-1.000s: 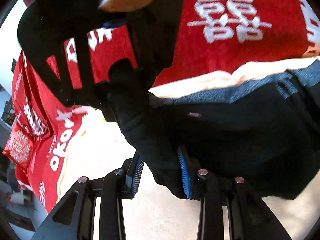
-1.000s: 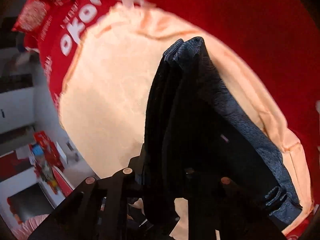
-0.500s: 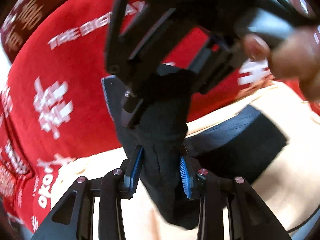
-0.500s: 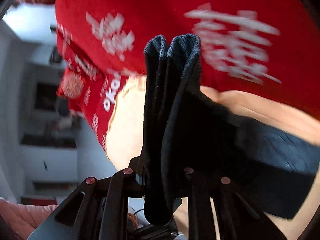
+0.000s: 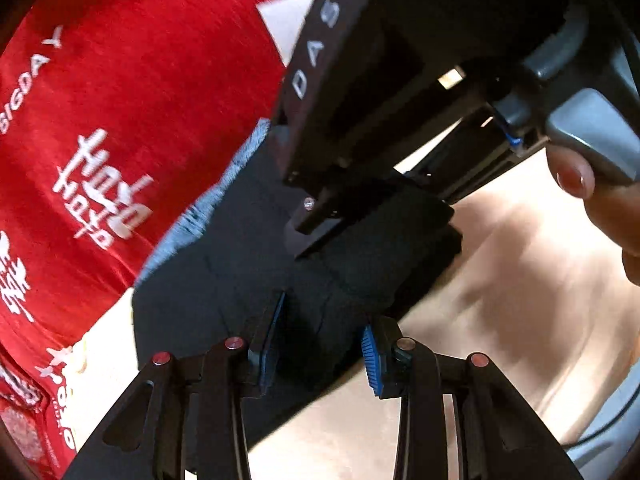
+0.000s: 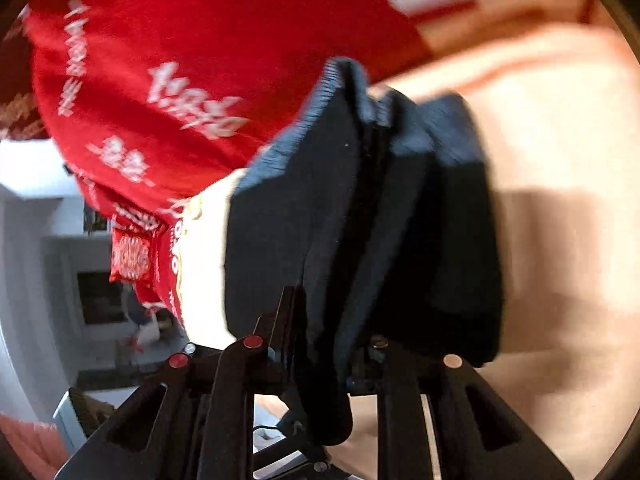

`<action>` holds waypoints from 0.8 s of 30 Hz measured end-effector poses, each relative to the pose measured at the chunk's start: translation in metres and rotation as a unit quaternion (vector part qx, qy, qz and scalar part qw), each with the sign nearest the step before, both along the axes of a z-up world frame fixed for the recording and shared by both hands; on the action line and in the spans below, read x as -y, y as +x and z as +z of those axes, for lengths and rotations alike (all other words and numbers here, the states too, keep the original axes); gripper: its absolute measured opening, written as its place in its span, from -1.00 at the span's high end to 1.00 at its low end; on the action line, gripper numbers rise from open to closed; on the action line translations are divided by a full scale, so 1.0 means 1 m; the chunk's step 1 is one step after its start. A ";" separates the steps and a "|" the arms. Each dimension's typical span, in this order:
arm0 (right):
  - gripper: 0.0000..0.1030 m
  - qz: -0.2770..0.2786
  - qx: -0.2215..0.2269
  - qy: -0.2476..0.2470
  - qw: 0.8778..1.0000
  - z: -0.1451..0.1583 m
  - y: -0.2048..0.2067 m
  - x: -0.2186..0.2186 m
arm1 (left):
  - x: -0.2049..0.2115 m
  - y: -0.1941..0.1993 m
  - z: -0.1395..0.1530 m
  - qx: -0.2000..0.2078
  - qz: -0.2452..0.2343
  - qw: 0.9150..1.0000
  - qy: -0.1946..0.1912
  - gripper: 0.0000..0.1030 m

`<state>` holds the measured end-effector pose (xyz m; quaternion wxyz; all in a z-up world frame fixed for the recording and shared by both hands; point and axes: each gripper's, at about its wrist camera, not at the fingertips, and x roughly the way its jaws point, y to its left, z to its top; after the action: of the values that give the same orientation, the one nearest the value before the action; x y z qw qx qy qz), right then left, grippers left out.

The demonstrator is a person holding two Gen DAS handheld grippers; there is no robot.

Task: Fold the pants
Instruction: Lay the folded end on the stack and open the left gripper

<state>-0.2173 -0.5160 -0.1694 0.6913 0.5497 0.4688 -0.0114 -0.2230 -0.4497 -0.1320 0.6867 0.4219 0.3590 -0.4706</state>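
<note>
A red cloth (image 5: 132,92) printed with white lettering covers the far side of the surface, and a pale cream cloth (image 5: 520,280) lies nearer; whether a table or a bed sits under them cannot be told. In the right wrist view a dim room with grey walls (image 6: 36,260) shows past the cloth's hanging edge.

The pants (image 5: 256,264), dark navy with a lighter ribbed edge, are bunched into several layers over the boundary between the red and cream cloths.

In the left wrist view the right hand-held gripper (image 5: 320,228) crowds the upper frame (its black body, marked with white letters, blocks much of the red cloth behind). It is clamped on a thick roll of the pants, and a thumb of the right hand (image 5: 600,200) rests on its grey handle.

The left hand-held gripper (image 5: 322,344) stands with its blue pads (image 5: 370,360) partly apart, a fold of the pants pinched between them.

In the right wrist view the pants (image 6: 360,220) rise as stacked folds straight out of the right hand-held gripper (image 6: 332,344), whose narrowed fingers are mostly hidden by the fabric they hold.
</note>
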 end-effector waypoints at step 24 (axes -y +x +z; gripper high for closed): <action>-0.15 0.076 -0.173 -0.284 0.940 0.031 0.001 -0.033 | -0.059 0.113 0.004 -0.065 0.194 0.977 0.051 -0.18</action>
<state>-0.2166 -0.4833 -0.1386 0.7258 0.2822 0.5990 -0.1863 -0.1097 -0.3907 -0.1282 0.7176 0.3470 0.5017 -0.3359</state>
